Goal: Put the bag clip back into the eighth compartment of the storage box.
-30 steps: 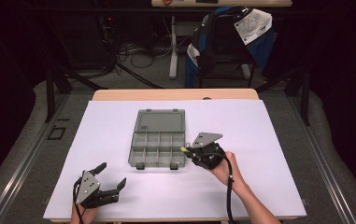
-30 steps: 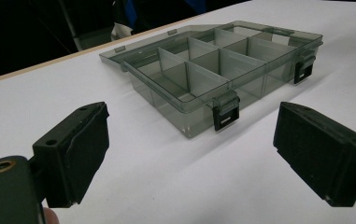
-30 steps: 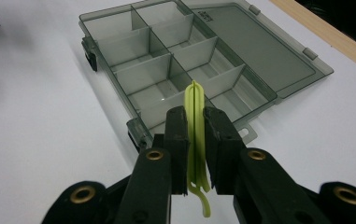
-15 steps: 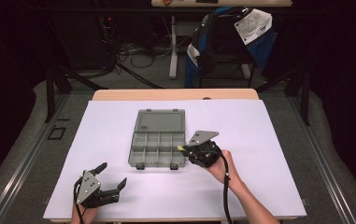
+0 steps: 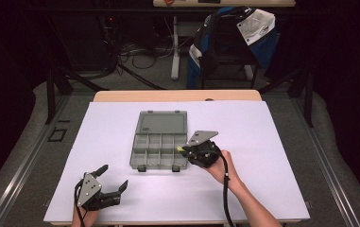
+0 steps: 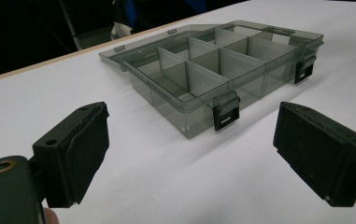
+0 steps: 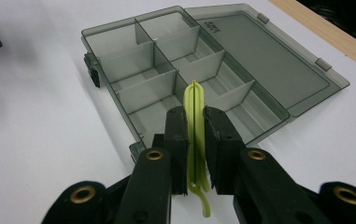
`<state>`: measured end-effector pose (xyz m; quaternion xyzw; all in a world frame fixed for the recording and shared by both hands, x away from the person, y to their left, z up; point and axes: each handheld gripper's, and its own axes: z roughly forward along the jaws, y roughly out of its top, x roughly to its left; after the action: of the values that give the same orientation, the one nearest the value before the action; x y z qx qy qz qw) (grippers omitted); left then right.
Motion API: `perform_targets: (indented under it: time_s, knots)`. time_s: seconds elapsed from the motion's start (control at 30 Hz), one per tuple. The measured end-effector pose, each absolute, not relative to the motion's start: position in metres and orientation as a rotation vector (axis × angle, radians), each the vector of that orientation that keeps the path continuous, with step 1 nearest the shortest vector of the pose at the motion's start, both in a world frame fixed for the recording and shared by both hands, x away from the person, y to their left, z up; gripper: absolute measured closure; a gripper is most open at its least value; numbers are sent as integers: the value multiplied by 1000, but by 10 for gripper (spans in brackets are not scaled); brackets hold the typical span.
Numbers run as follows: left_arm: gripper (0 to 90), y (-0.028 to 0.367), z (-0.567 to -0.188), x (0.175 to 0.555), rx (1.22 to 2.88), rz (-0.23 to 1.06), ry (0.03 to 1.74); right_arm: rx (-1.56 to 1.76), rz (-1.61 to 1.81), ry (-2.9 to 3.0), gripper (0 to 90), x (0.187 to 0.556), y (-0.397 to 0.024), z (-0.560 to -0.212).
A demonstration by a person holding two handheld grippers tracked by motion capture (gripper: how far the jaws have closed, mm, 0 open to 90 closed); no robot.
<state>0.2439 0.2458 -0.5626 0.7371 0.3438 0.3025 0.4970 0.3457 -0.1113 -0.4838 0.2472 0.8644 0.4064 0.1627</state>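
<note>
A smoky grey compartment box lies open mid-table, its lid laid flat behind it. My right gripper hovers at the box's right front corner, shut on a thin yellow-green plastic piece that stands on edge between its pads. In the right gripper view, this piece pokes out over the compartments of the box. My left gripper rests near the table's front left, open and holding nothing. In the left gripper view, my left gripper faces the latched front wall of the box.
A white sheet covers the table, and a wooden edge shows at the back. Beyond the table stands a chair draped with a blue jacket, beside cables on the floor.
My right gripper has edged slightly left toward the box with the yellow-green piece still in it. The left gripper has stayed put.
</note>
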Motion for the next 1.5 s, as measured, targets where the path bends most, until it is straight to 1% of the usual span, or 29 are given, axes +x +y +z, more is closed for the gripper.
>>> perform_targets:
  time_s: [0.6, 1.5]
  knots:
    - [105, 246, -563, 244, 1790, 732, 830, 757, 1186, 2472, 801, 354, -98, -490]
    - [105, 245, -563, 244, 1788, 735, 830, 899, 1234, 2452, 802, 361, -95, -503]
